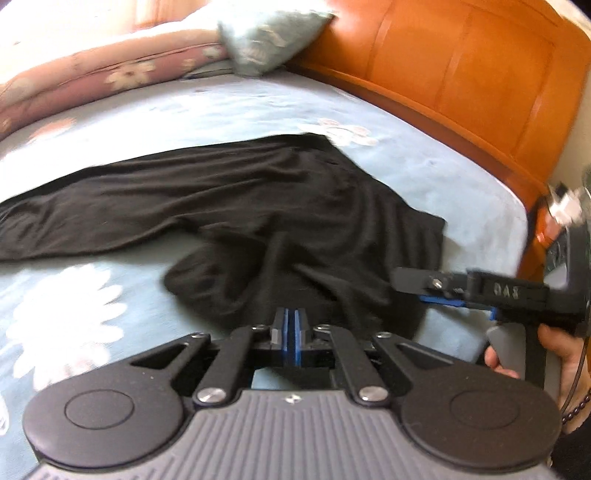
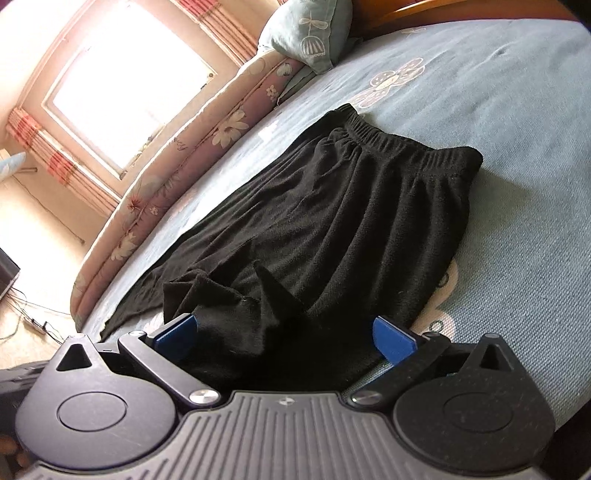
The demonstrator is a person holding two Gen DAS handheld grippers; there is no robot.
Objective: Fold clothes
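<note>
while one black garment [image 1: 258, 206] lies spread across the blue flowered bed cover [image 1: 461, 177], with its elastic waistband at the far right and a bunched fold near the two grippers, the left gripper [image 1: 293, 325] has its blue pads pressed together, apparently pinching the near edge of the cloth. the right gripper [image 2: 286, 334] stands wide apart, cloth between its fingers but unclamped. one pillow [image 2: 310, 29] leans by one wooden headboard [image 1: 461, 66].
</note>
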